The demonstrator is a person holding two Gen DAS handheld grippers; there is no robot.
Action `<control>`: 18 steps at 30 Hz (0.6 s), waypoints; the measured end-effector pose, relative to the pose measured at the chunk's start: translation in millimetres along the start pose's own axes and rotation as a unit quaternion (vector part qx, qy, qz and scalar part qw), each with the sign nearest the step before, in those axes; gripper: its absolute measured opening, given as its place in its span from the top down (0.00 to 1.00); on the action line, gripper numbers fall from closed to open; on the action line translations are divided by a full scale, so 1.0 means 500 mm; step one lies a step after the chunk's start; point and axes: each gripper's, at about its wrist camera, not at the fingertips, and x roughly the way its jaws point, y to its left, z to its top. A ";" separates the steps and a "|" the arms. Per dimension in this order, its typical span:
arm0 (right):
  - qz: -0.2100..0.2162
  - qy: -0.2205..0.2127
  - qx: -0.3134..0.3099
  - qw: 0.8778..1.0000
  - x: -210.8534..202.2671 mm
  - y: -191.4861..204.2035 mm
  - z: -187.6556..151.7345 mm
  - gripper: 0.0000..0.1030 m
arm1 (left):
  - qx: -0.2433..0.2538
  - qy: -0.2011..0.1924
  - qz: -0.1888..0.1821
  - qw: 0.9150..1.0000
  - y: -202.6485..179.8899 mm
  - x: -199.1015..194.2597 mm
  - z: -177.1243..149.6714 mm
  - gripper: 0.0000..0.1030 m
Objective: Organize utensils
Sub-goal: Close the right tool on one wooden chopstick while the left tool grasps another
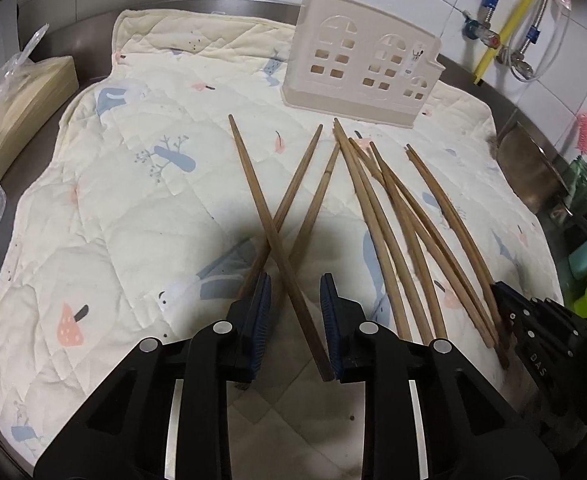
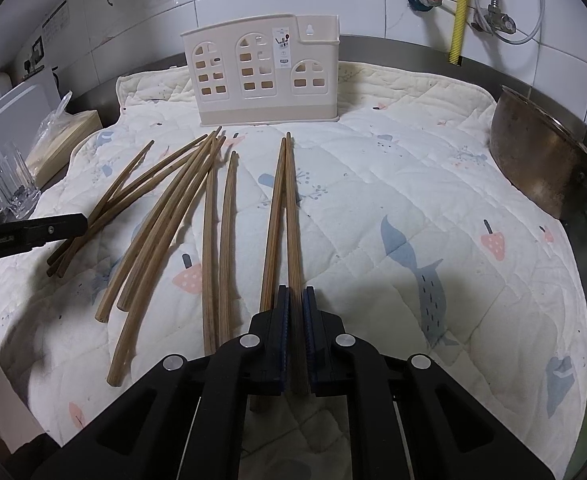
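Nearest to us, our right gripper (image 2: 295, 304) has its jaws closed on one chopstick (image 2: 292, 216), whose tip points toward 12 o'clock at the utensil holder (image 2: 263, 76); a second stick lies just beside it, at 11 o'clock of the jaws. Our left gripper (image 1: 295, 292) hovers with jaws apart over three crossed chopsticks (image 1: 277, 216) (one runs between the pads, and whether it touches them we cannot tell). More loose chopsticks (image 1: 405, 224) fan out at 2 o'clock on the quilted mat (image 1: 113, 184) covering the counter (image 1: 81, 46). A metal bowl (image 2: 541, 160) sits at the right view's 3 o'clock.
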 end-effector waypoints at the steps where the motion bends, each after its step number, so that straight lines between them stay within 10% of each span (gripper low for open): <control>1: 0.000 0.000 0.000 1.000 0.000 0.000 0.000 0.93 | 0.000 0.001 0.001 1.000 -0.001 0.003 0.000 0.76; 18: 0.003 -0.005 0.006 1.000 0.001 -0.002 0.000 0.93 | 0.015 -0.017 0.021 1.000 -0.006 -0.009 -0.002 0.93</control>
